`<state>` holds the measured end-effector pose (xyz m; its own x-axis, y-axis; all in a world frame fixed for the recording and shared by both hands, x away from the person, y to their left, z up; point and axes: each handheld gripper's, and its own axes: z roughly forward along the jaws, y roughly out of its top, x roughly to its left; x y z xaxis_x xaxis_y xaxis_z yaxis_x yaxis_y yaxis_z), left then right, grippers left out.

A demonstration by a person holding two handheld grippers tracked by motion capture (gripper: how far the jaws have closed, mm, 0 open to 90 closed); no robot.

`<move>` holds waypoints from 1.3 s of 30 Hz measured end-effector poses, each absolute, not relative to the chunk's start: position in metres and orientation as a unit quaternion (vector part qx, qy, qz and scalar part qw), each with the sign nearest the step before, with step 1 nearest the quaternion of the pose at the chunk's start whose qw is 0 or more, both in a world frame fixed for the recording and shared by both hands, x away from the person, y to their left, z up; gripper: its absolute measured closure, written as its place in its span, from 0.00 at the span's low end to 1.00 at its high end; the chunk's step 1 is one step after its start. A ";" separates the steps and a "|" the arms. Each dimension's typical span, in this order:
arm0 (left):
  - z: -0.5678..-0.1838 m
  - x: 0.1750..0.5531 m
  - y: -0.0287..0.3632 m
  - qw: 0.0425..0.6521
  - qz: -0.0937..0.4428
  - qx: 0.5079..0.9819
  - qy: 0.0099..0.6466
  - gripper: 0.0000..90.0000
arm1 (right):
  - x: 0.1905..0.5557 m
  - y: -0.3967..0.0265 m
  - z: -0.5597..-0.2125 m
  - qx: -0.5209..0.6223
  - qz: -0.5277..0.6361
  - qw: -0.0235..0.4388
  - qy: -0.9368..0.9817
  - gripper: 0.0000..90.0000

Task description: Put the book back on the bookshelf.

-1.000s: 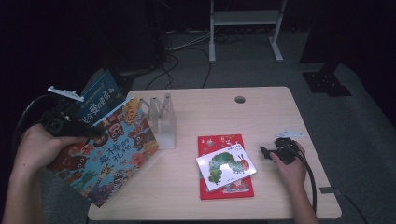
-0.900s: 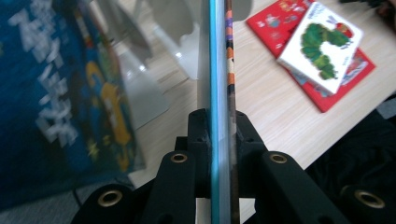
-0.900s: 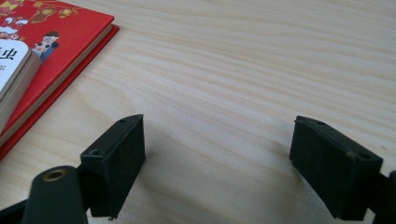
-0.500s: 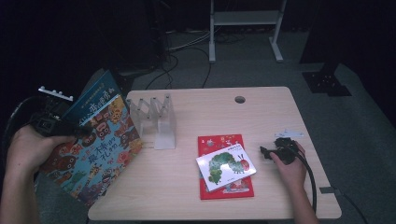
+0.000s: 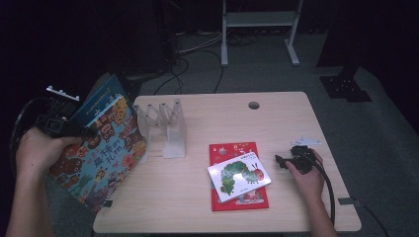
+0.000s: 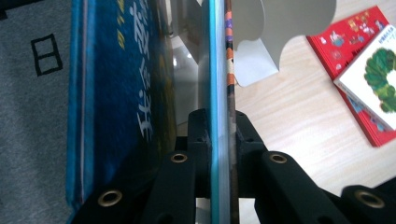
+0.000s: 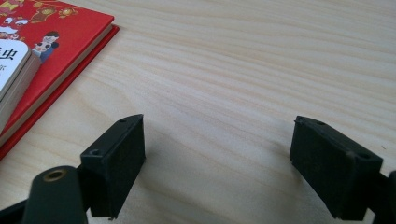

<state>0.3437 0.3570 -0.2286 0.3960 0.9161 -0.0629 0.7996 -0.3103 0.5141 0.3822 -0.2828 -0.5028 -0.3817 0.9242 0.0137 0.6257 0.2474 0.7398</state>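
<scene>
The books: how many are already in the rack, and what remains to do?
None stands in the clear rack yet. The left gripper is shut on the big colourful book, held at the table's left edge beside the rack. The right gripper rests open; the caterpillar book and red book remain.

We see our left claw (image 6: pixel 219 135) clamped on a thin book's (image 6: pixel 219 70) edge, a blue book (image 6: pixel 121 93) just left of it.

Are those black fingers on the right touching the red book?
Apart. The right gripper view shows the right gripper with bare table between its fingers and the red book.
</scene>
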 end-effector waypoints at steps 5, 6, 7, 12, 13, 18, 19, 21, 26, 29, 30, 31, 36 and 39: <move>-0.232 0.350 0.354 0.244 0.127 0.791 0.546 0.89 | 0.382 -0.283 -0.503 0.511 0.340 0.220 0.759 0.19; -0.233 0.354 0.352 0.245 0.129 0.788 0.550 0.89 | 0.382 -0.283 -0.503 0.511 0.340 0.220 0.759 0.19; -0.233 0.354 0.352 0.245 0.129 0.788 0.550 0.89 | 0.382 -0.283 -0.503 0.511 0.340 0.220 0.759 0.19; -0.236 0.366 0.343 0.238 0.144 0.783 0.557 0.89 | 0.382 -0.283 -0.503 0.511 0.340 0.220 0.759 0.19; -0.236 0.368 0.341 0.238 0.146 0.782 0.557 0.89 | 0.382 -0.283 -0.503 0.511 0.340 0.220 0.759 0.19; -0.237 0.377 0.336 0.236 0.155 0.776 0.564 0.89 | 0.382 -0.283 -0.503 0.511 0.340 0.220 0.759 0.19; -0.238 0.379 0.335 0.237 0.157 0.774 0.566 0.89 | 0.382 -0.283 -0.503 0.511 0.340 0.220 0.759 0.19; -0.237 0.380 0.335 0.235 0.157 0.772 0.569 0.89 | 0.382 -0.283 -0.503 0.511 0.339 0.220 0.759 0.19; -0.238 0.380 0.336 0.239 0.164 0.768 0.571 0.89 | 0.382 -0.283 -0.503 0.511 0.340 0.220 0.759 0.19; -0.240 0.380 0.336 0.234 0.165 0.769 0.572 0.89 | 0.382 -0.283 -0.503 0.511 0.340 0.220 0.759 0.19; -0.243 0.380 0.336 0.231 0.166 0.769 0.573 0.89 | 0.382 -0.283 -0.503 0.511 0.340 0.220 0.759 0.19; -0.245 0.380 0.336 0.229 0.166 0.768 0.574 0.89 | 0.382 -0.283 -0.503 0.511 0.340 0.220 0.759 0.19; -0.250 0.378 0.341 0.242 0.166 0.763 0.575 0.89 | 0.382 -0.283 -0.503 0.511 0.340 0.220 0.759 0.19; -0.250 0.378 0.341 0.242 0.164 0.766 0.573 0.89 | 0.382 -0.283 -0.503 0.510 0.340 0.220 0.759 0.19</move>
<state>0.3776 0.3410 -0.2500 0.2893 0.9569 -0.0257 0.7978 -0.2262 0.5589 0.3823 -0.2828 -0.5029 -0.3821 0.9240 0.0124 0.6250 0.2485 0.7400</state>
